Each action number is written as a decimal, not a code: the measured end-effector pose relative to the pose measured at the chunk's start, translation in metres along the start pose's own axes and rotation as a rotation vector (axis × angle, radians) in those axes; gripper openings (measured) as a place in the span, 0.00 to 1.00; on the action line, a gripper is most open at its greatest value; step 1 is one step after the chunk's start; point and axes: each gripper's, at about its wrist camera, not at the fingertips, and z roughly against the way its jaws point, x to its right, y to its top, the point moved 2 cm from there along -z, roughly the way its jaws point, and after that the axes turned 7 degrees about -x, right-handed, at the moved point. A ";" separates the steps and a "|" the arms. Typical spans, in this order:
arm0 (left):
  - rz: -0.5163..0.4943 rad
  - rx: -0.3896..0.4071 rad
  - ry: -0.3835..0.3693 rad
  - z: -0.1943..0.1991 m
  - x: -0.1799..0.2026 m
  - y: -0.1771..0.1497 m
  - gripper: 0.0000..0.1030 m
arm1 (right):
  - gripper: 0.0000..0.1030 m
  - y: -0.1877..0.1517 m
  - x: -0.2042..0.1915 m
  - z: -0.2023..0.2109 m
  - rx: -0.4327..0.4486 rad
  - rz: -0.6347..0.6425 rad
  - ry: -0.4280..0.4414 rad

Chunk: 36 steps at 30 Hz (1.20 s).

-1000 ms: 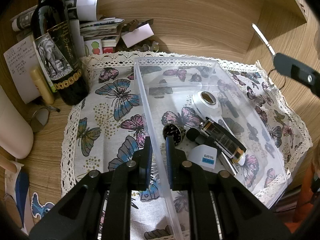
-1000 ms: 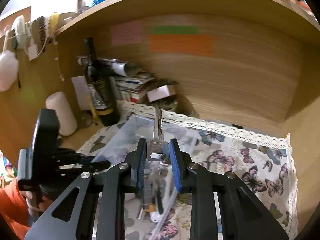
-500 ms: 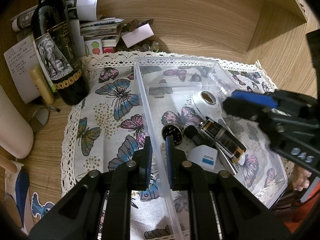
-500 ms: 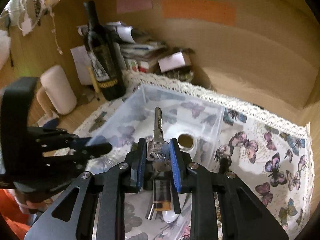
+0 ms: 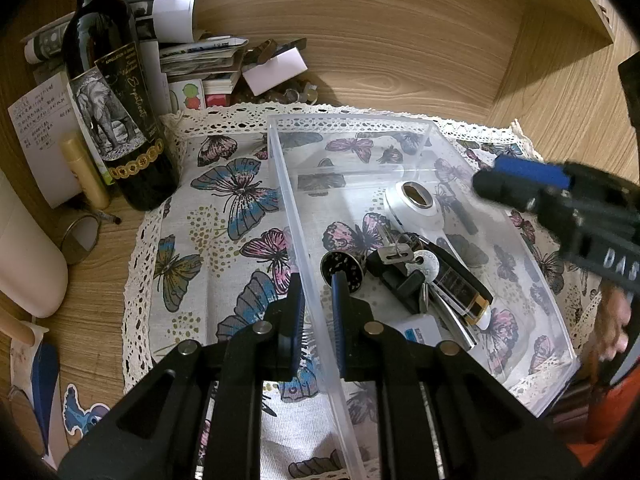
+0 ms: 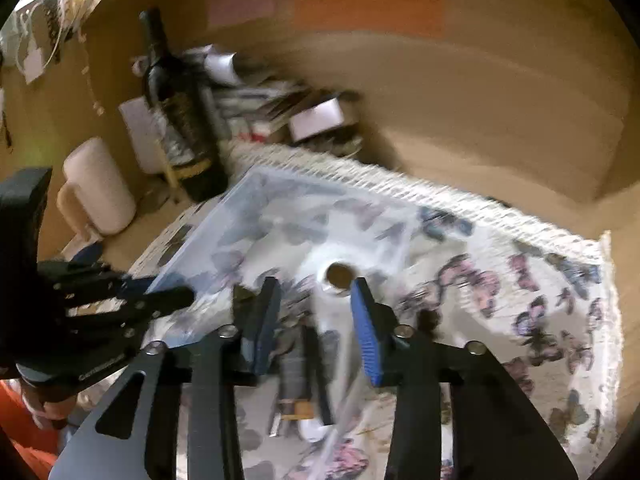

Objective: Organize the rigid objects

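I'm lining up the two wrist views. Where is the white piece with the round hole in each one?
Left wrist view: the white piece with the round hole lies inside the clear box, right of centre, beyond the keys.
Right wrist view: it sits at centre, blurred, just beyond the opening jaws.
Shared landmark: the wine bottle, at left in both.

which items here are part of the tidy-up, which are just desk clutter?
Job:
- clear bin, wall clamped by left tongs
- key, lying in the bin
- right tongs, opening, nothing between them
- white holder, strainer, lighter in bin

Clutter:
- wine bottle
- paper stack
- butterfly cloth
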 end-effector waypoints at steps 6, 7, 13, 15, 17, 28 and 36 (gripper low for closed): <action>-0.001 0.001 0.000 0.000 0.000 -0.001 0.11 | 0.41 0.005 0.032 0.012 0.036 -0.072 -0.092; -0.001 0.001 0.001 0.000 0.000 -0.001 0.11 | 0.41 0.005 0.038 0.013 0.037 -0.086 -0.105; -0.001 0.000 0.001 0.000 0.000 -0.001 0.12 | 0.41 -0.001 0.069 0.003 -0.001 -0.152 -0.154; 0.000 0.000 0.000 0.001 0.000 -0.001 0.11 | 0.41 -0.005 0.076 -0.007 -0.031 -0.162 -0.160; -0.002 0.001 0.001 0.001 0.000 -0.001 0.12 | 0.41 -0.011 0.081 -0.017 -0.060 -0.170 -0.164; -0.004 -0.002 0.004 0.000 0.001 -0.001 0.12 | 0.41 -0.033 0.086 -0.065 -0.213 -0.145 -0.120; 0.001 -0.006 0.001 -0.002 -0.001 -0.001 0.12 | 0.23 -0.035 0.096 -0.070 -0.222 -0.177 -0.090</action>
